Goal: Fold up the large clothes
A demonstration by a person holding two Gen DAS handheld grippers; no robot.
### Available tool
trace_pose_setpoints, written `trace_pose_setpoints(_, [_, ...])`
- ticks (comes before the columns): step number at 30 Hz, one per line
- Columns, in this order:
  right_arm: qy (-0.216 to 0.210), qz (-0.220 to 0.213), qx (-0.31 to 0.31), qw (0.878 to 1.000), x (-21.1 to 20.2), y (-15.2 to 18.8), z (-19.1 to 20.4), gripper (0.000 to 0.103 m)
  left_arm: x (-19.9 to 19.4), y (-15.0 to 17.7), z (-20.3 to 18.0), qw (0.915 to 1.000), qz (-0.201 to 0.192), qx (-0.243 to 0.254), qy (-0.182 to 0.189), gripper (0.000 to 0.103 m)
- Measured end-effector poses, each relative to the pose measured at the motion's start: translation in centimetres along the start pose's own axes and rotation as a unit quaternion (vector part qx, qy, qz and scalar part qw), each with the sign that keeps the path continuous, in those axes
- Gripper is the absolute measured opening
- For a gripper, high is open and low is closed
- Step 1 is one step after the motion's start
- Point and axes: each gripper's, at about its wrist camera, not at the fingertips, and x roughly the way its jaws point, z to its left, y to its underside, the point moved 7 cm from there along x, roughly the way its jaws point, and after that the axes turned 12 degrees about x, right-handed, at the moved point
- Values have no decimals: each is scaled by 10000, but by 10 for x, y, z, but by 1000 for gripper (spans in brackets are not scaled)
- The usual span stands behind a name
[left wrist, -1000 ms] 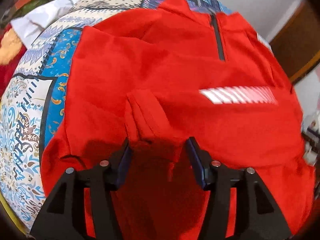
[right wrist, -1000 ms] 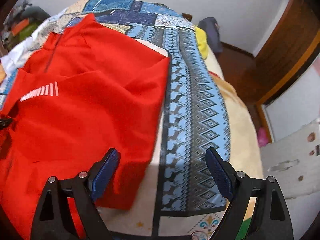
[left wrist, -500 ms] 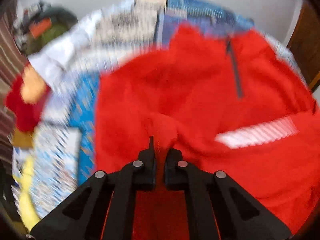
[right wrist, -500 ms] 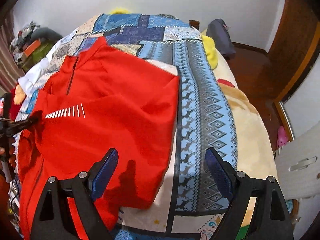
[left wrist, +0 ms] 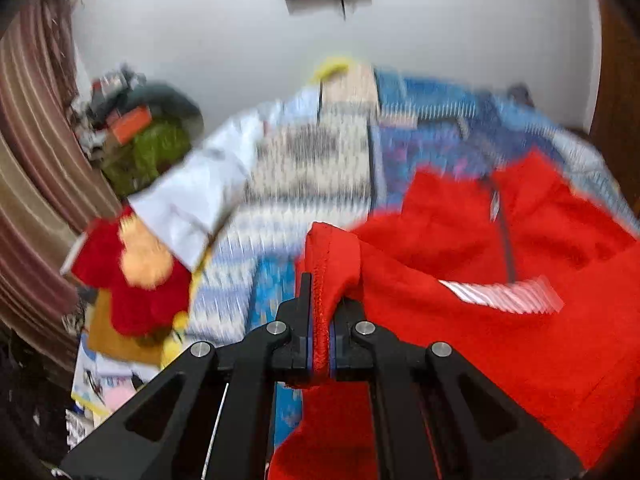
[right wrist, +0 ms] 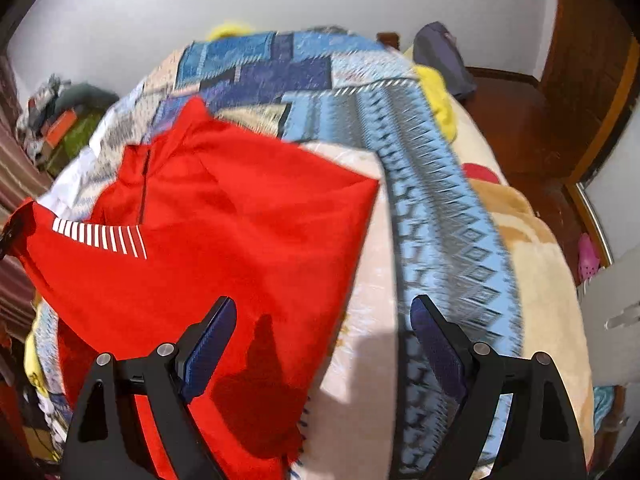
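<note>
left claw [left wrist: 321, 344] pinching red shirt [left wrist: 500, 320] hem (lifted) | right claw [right wrist: 322, 344] wide, empty

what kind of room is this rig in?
Most likely a bedroom in a home: the red shirt lies on a bed under a patchwork bedspread, with a wooden door and a clutter pile by the wall.

**Around the bed: what we see beyond the work**

We see a patchwork bedspread [right wrist: 432, 184] in blue, cream and grey covering the bed, with a beige blanket [right wrist: 532, 264] along its right side. A yellow cloth [right wrist: 436, 92] and a dark grey bundle [right wrist: 444, 60] lie near the far right corner. On the left we find a red plush toy [left wrist: 132, 276], a white cloth [left wrist: 196, 204], a striped curtain [left wrist: 32, 152] and a cluttered pile with something green [left wrist: 156, 148]. A pink shoe [right wrist: 588, 256] sits on the floor.
</note>
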Motion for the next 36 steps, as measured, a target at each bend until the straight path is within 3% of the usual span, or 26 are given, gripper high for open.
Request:
trace_pose_setpoints(4, [250,268,-370,9986,30,12,16,87,47,45,-1,9974,692,142,-122,5])
trace_pose_setpoints(11, [423,394,-852,9947,46,25,27,89,86,94,-3,9906,1364,52,115,12])
trace_pose_setpoints(15, [319,568,-722,9953,46,24,24,89,80,101,-3,9895,1425,71,224,17])
trace_pose_setpoints(17, [283,620,-655,9955,41,24,22,89,73,102,-2,9884,1494,98,256,27])
trace_pose_setpoints(19, [249,618,-639,9957,32,25,21,89,64,103,-1,9873,1545,119,349,48])
trace_pose_setpoints(26, [148,336,-997,9943,-17,32,34,89,18,98,2,9896,1313,86,584,55])
trace_pose_setpoints(28, [104,255,-1108,9935,-32,36,39,90,3,98,1,9907,1189,96,656,69])
trace_pose_setpoints(31, [56,145,-1260,9919,-53,50,44,92,-23,106,-2,9915,1012,71,810,77])
trace_pose_setpoints(36, [57,134,-1480,9889,-70,76,47,93,-41,137,-2,9879,1177,25,1010,78])
